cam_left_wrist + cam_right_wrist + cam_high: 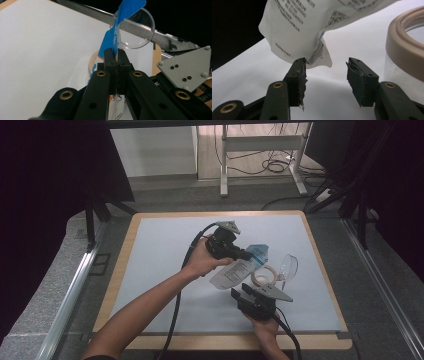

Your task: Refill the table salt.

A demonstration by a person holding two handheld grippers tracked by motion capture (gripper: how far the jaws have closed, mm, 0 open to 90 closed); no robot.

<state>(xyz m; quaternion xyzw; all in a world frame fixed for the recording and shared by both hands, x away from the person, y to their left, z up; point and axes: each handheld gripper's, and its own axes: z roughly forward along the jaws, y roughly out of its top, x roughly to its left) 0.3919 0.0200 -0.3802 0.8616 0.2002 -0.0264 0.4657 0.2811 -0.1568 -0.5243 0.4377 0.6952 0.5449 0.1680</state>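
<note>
Presently we find the left gripper (117,58) clenched on the blue top of the pouch (239,268), holding it tilted above the bench's right half, so its white lower corner hangs between the released right gripper (325,72) jaws, beside the jar (272,273).
</note>
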